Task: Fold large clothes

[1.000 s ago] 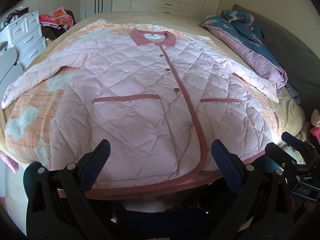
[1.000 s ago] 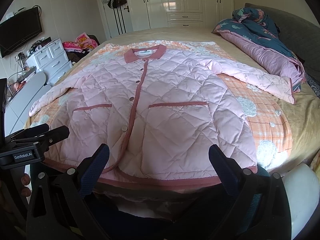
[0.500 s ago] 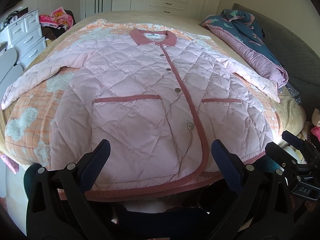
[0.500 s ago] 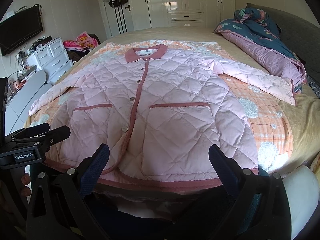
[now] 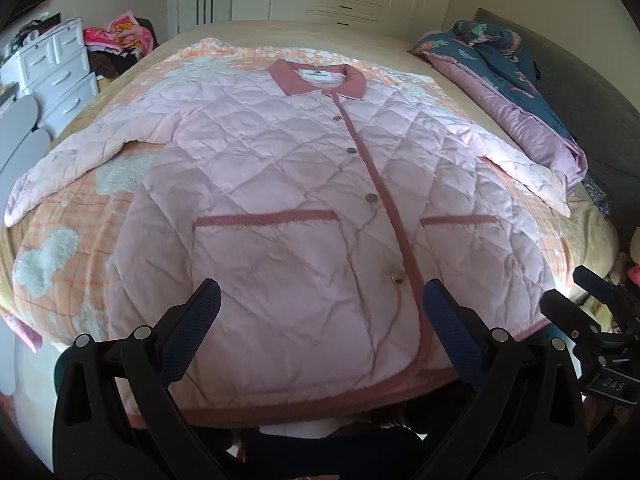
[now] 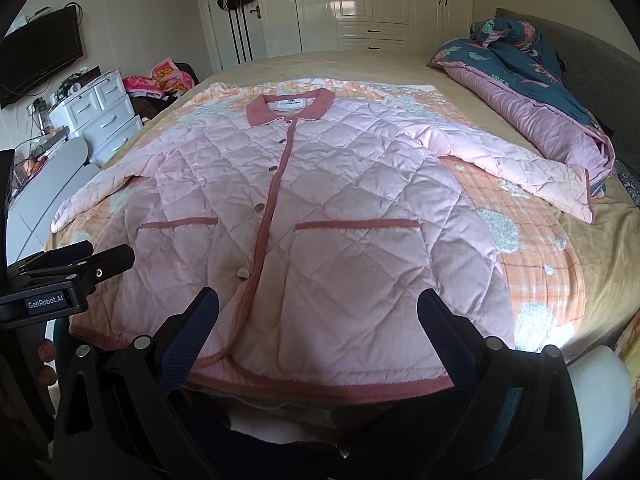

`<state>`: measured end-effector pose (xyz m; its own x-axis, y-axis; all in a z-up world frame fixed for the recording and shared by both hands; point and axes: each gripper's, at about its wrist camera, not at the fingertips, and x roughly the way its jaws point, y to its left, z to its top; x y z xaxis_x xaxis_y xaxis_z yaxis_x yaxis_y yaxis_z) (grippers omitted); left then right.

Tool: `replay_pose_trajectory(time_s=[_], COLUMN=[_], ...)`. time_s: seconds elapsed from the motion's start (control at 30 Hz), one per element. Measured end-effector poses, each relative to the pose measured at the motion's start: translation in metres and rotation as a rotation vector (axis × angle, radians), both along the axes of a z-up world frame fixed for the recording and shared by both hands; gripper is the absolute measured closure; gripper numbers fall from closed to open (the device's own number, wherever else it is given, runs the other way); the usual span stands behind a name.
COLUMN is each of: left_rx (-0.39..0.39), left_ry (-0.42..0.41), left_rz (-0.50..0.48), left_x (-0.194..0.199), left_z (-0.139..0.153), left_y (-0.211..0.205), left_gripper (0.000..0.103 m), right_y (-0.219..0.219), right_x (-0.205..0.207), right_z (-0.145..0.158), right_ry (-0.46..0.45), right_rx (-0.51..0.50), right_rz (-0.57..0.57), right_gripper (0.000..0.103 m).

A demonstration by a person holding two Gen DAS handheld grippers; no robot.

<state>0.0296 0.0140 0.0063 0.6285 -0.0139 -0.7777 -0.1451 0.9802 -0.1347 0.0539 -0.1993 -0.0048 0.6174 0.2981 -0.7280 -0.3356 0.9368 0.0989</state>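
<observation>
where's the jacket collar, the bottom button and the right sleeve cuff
jacket collar (image 6: 291, 109): right wrist view, on its dark pink band.
bottom button (image 5: 397, 278): left wrist view, on the button's face.
right sleeve cuff (image 6: 580, 196): right wrist view, at the sleeve's end.

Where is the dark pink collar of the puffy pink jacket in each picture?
Left wrist view: the dark pink collar sits at the top centre, at the far end of the quilted pink jacket.
Right wrist view: the collar lies at the top, a little left of centre.
Shared landmark: the rumpled dark blue floral quilt lies at the upper right in both.
</observation>
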Motion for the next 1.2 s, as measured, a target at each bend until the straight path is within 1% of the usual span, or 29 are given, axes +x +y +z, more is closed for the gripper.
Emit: replay_pose_trajectory(time_s=[0.07, 0.2, 0.67, 0.77, 0.93, 1.2], left_rx=[-0.007, 0.006, 0.014, 0.007, -0.013, -0.032], left_ry=[0.003, -0.004, -0.023, -0.027, -0.027, -0.011], left_rz=[0.007, 0.020, 0.053, 0.061, 0.075, 0.077], left_x=[0.005, 0.017, 0.065, 0.081, 0.110, 0.155], left_z=[0.001, 0.007, 0.028, 0.032, 0.034, 0.034], left_y=[0.004, 0.009, 0.026, 0.031, 0.038, 0.038], left_gripper=[0.008, 0.008, 0.008, 0.008, 0.008, 0.008], right_y=[0.002, 0.006, 0.016, 0.020, 0.020, 0.023], right_x=[0.006, 0.021, 0.087, 0.103, 0.132, 0.174], right_z=[0.003, 0.009, 0.028, 0.030, 0.030, 0.026], right_ry=[-0.002, -0.008, -0.010, -0.012, 0.010, 0.026], right_rx=[-0.007, -0.012, -0.014, -0.029, -0.003, 0.000], right_rz=[0.000, 0.002, -0.017, -0.030, -0.069, -0.095], right_gripper=[0.004, 0.004, 0.004, 0.004, 0.004, 0.004])
